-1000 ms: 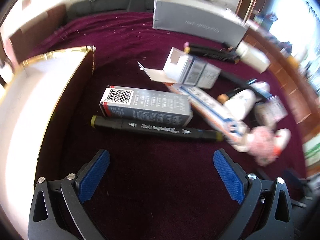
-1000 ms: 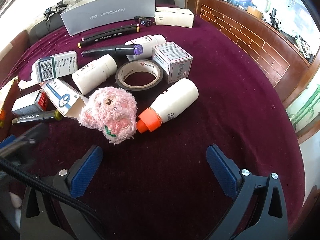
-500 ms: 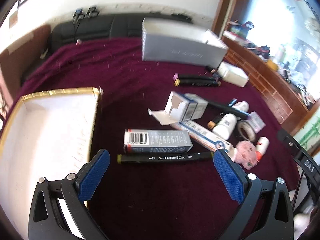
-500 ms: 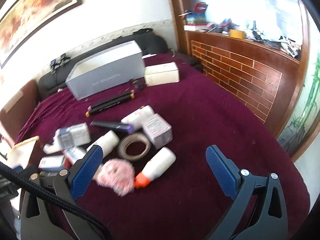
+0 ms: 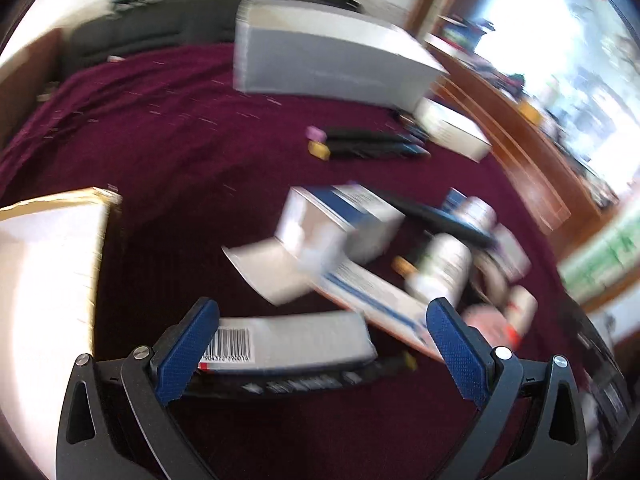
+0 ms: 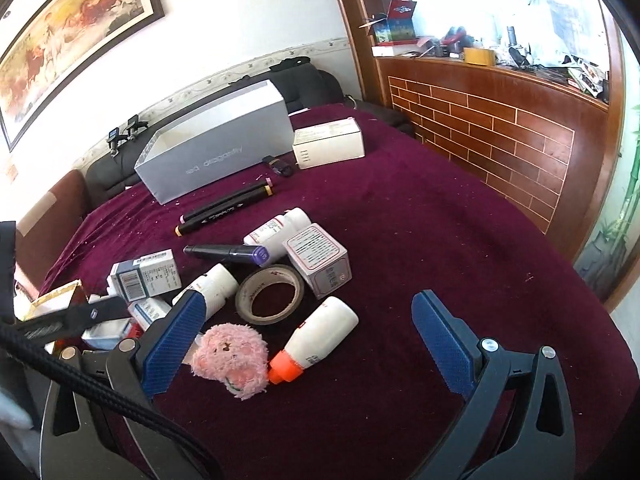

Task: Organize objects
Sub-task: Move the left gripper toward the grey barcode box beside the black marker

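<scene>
Closest in, the left gripper (image 5: 322,354) hangs low over the maroon cloth (image 6: 400,232) with its blue ribbed pads spread wide and nothing between them; a barcoded carton (image 5: 288,342) and a black marker (image 5: 304,380) lie just ahead of its fingers, side by side, so I judge one of these is the next pick. The left wrist view is smeared, so finer detail there is lost. Just to its left stands a gold-edged white box (image 5: 48,248), open-topped, which looks the likely place for the clutter to go.

The right gripper (image 6: 304,344) is likewise wide open and empty, held back above the heap. Under it lie a fuzzy pink plush (image 6: 230,360) and a smooth white bottle with an orange cap (image 6: 320,340), on its side; beyond them a flat ring of tape (image 6: 270,294), a small square carton (image 6: 318,260), two more white bottles and a purple-capped marker (image 6: 228,252), all touching or nearly so, as if tipped out together.

Further off two slim black markers (image 6: 228,208) lie parallel, then a long grey cardboard box (image 6: 216,148), open at the top, and a white carton (image 6: 328,142) beside it near the cloth's far edge
</scene>
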{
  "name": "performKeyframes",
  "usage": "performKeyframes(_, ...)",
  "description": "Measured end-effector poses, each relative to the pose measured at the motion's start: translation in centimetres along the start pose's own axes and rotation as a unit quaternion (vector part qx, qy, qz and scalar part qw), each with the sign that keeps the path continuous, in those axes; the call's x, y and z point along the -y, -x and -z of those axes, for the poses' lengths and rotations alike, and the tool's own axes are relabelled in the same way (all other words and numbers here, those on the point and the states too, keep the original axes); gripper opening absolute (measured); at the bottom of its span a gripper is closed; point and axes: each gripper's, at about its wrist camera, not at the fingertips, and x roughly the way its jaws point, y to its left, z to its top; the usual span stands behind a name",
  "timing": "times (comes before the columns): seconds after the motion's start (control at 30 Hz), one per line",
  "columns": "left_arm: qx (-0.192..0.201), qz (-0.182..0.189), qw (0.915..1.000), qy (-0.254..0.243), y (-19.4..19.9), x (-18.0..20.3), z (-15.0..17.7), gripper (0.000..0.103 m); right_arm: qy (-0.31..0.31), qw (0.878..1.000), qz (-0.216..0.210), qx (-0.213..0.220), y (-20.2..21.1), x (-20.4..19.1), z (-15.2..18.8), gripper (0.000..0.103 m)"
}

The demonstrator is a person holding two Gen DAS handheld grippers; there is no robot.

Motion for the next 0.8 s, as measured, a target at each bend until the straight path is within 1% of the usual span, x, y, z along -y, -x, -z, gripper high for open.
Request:
performKeyframes(0.07, -0.037, 0.054, 0.9977, -0.018, 0.8, 1.2, 1.2, 0.1, -0.001, 1.0, 0.0, -0.004, -0.1, 0.1, 0.0, 0.103)
performKeyframes(0.1, -0.049, 0.073, 0.9959, -0.022, 0.9, 1.6, 1.5, 0.1, -0.003, 1.0, 0.0, -0.006, -0.2, 0.2, 0.1, 0.103)
performKeyframes(0.13, -0.076, 0.105, 0.9912, -0.026, 1.3, 2.0, 2.4, 0.1, -0.004, 1.0, 0.0, -0.006, -0.2, 0.2, 0.1, 0.103)
performKeyframes(0.17, -0.087, 0.116, 0.989, -0.03, 1.5, 2.4, 3.0, 0.099, -0.005, 1.0, 0.002, -0.006, -0.2, 0.3, 0.1, 0.103)
performKeyframes(0.2, -0.085, 0.117, 0.9885, -0.043, 2.4, 2.9, 3.7, 0.099, -0.006, 1.0, 0.003, -0.006, -0.2, 0.3, 0.1, 0.103)
performKeyframes(0.27, -0.054, 0.087, 0.9925, -0.068, 4.0, 3.3, 4.0, 0.099, -0.005, 1.0, 0.007, -0.005, -0.2, 0.3, 0.1, 0.103)
performKeyframes(0.3, -0.028, 0.055, 0.9951, -0.077, 4.8, 3.3, 3.7, 0.099, -0.004, 1.0, 0.009, -0.005, -0.2, 0.3, 0.1, 0.103)
performKeyframes(0.33, -0.007, 0.027, 0.9967, -0.076, 5.3, 3.0, 3.3, 0.099, -0.003, 1.0, 0.011, -0.006, -0.2, 0.2, 0.1, 0.103)
performKeyframes(0.4, 0.019, -0.006, 0.999, -0.04, 5.3, 1.8, 2.1, 0.099, 0.0, 1.0, 0.013, -0.009, -0.4, 0.1, 0.1, 0.103)
performKeyframes(0.43, 0.037, -0.014, 0.9992, 0.002, 4.8, 0.5, 1.0, 0.099, 0.001, 1.0, 0.014, -0.01, -0.5, 0.1, 0.1, 0.103)
performKeyframes(0.5, 0.062, -0.04, 0.9967, 0.033, 3.9, -1.0, -0.2, 0.099, 0.006, 1.0, 0.016, -0.012, -0.6, -0.1, 0.2, 0.103)
performKeyframes(0.53, 0.064, -0.059, 0.995, 0.048, 2.8, -1.8, -0.8, 0.099, 0.009, 1.0, 0.017, -0.013, -0.6, -0.2, 0.2, 0.103)
performKeyframes(0.57, 0.056, -0.057, 0.9952, 0.057, 2.0, -2.2, -1.0, 0.099, 0.01, 1.0, 0.017, -0.014, -0.6, -0.2, 0.2, 0.103)
performKeyframes(0.6, 0.034, -0.049, 0.9958, 0.069, 0.9, -2.8, -1.2, 0.099, 0.012, 1.0, 0.018, -0.013, -0.6, -0.2, 0.2, 0.103)
performKeyframes(0.63, 0.011, -0.049, 0.9957, 0.078, -0.2, -3.5, -1.2, 0.099, 0.012, 1.0, 0.018, -0.013, -0.6, -0.2, 0.2, 0.103)
performKeyframes(0.67, 0.011, -0.062, 0.9956, 0.069, -0.6, -3.4, -1.1, 0.099, 0.013, 1.0, 0.018, -0.014, -0.6, -0.2, 0.2, 0.103)
performKeyframes(0.7, 0.001, -0.051, 0.9973, 0.053, -0.7, -3.1, -0.9, 0.099, 0.013, 1.0, 0.018, -0.016, -0.7, -0.2, 0.3, 0.103)
performKeyframes(0.77, -0.022, -0.024, 0.9986, 0.041, -0.3, -2.7, -0.4, 0.099, 0.011, 1.0, 0.015, -0.019, -0.8, -0.1, 0.3, 0.103)
performKeyframes(0.8, -0.036, 0.0, 0.9987, 0.036, 0.1, -2.5, 0.1, 0.099, 0.01, 1.0, 0.014, -0.021, -0.9, -0.1, 0.3, 0.103)
